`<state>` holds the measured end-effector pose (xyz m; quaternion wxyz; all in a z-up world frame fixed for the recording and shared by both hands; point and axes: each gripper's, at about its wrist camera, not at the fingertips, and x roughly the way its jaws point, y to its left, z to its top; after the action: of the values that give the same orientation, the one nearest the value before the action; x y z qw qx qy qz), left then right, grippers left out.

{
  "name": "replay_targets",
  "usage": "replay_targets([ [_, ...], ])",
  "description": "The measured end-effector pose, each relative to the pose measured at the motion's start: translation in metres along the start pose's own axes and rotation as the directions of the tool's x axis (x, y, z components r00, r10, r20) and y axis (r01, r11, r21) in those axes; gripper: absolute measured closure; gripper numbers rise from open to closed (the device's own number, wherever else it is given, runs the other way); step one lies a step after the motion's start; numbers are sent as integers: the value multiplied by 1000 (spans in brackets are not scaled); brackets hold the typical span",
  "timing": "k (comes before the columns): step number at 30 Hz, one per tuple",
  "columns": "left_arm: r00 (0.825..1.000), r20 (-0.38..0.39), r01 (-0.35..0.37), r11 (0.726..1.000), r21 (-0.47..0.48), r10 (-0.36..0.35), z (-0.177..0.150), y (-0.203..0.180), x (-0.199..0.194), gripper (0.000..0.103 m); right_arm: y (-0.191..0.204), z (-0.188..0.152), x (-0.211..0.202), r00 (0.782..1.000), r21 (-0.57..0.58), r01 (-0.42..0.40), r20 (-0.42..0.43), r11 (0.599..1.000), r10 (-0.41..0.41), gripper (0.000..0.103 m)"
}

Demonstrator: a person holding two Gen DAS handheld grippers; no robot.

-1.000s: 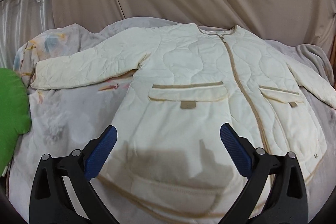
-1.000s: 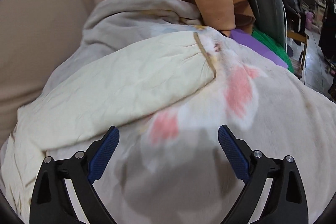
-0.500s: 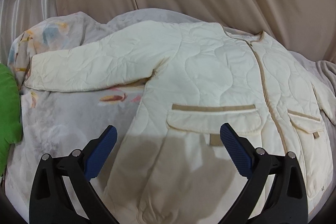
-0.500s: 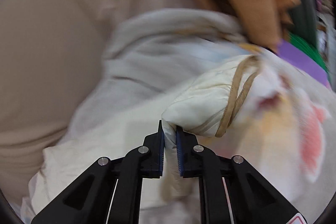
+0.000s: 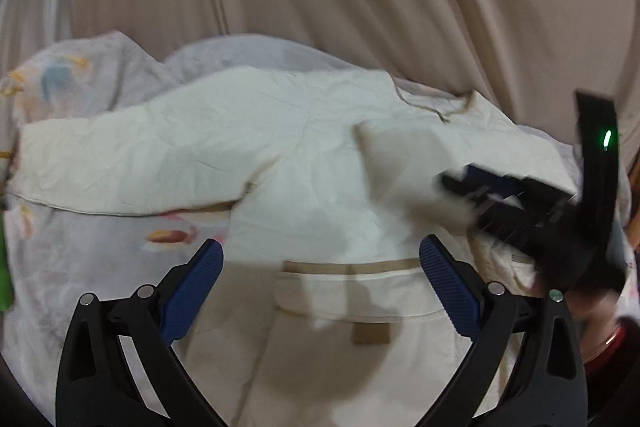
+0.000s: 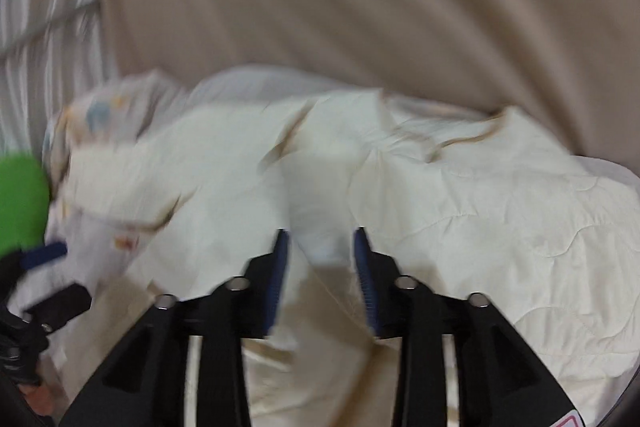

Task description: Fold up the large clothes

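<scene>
Bed under a pale printed blanket, with a cream jacket spread on it

The blanket (image 5: 80, 259) covers the bed, grey-white with faint orange and blue prints, bunched up along the far edge against the beige curtain. The quilted cream jacket (image 5: 304, 187) lies flat across the middle, front up, one sleeve (image 5: 132, 163) stretched toward the left edge; its other side is folded inward. A green item (image 6: 20, 199) rests at the left edge, touching the blanket.

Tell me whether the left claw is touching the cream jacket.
Cannot tell. In the left wrist view, the left claw stands wide open above the cream jacket, its shadow on the fabric, but no plain gap or contact shows.
</scene>
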<state>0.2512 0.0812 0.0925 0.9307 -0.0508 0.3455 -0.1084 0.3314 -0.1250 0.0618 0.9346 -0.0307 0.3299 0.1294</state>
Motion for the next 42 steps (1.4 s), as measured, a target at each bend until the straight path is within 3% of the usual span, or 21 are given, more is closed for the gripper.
replay_targets([
  [2,998,-28,49,999,-19,-50,6,-1,11,7,18,-13,-9,1000,-63,-5,10,998,5,57],
  [5,994,-60,84,996,-39,-86,16,-5,34,7,5,-31,-40,999,-46,-16,33,999,17,49],
  [8,981,-145,126,990,-57,-133,23,-16,69,7,-34,-52,-68,1000,54,17,25,998,-18,46],
  [11,951,-241,176,979,-102,-196,25,-26,104,8,-96,-83,-92,996,208,93,-10,974,-93,44],
  [12,941,-257,196,974,-117,-220,26,-29,113,18,-121,-96,-100,994,280,109,-24,954,-107,44],
  [14,922,-286,236,964,-124,-262,29,-39,126,48,-155,-113,-109,994,404,111,-30,908,-108,43],
  [15,913,-296,253,959,-125,-280,32,-43,132,73,-171,-120,-113,994,461,105,-29,881,-103,43],
  [16,912,-296,256,958,-127,-283,34,-46,134,86,-187,-127,-117,995,514,99,-23,852,-101,43],
  [18,926,-251,262,959,-111,-282,48,-50,129,95,-204,-132,-117,990,556,129,-31,821,-134,43],
  [21,964,-113,238,970,-46,-242,74,-51,103,96,-220,-128,-110,986,576,156,-42,802,-161,42],
  [23,972,-33,229,972,-44,-231,88,-43,87,96,-227,-123,-105,991,604,115,-15,788,-133,43],
  [25,981,-4,193,980,-47,-193,95,-34,88,96,-229,-118,-99,993,611,87,5,786,-114,47],
  [27,994,-21,107,994,-17,-107,86,-28,105,96,-229,-112,-88,993,604,93,-4,792,-115,58],
  [28,997,-50,57,998,10,-57,77,-27,119,96,-231,-111,-83,993,601,103,-16,793,-117,69],
  [30,994,-113,2,999,39,2,56,-24,148,95,-232,-112,-73,993,600,113,-38,792,-113,75],
  [36,996,-69,-44,996,80,49,39,-28,156,94,-234,-112,-87,996,618,52,26,784,-86,73],
  [38,996,-59,-55,994,91,60,36,-31,155,93,-236,-111,-94,991,629,50,66,776,-117,81],
  [39,997,-57,-53,994,92,58,36,-33,155,93,-235,-111,-100,986,633,47,97,772,-139,92],
  [42,997,-61,-32,996,89,37,39,-29,155,87,-235,-111,-112,971,626,47,152,778,-182,96],
])
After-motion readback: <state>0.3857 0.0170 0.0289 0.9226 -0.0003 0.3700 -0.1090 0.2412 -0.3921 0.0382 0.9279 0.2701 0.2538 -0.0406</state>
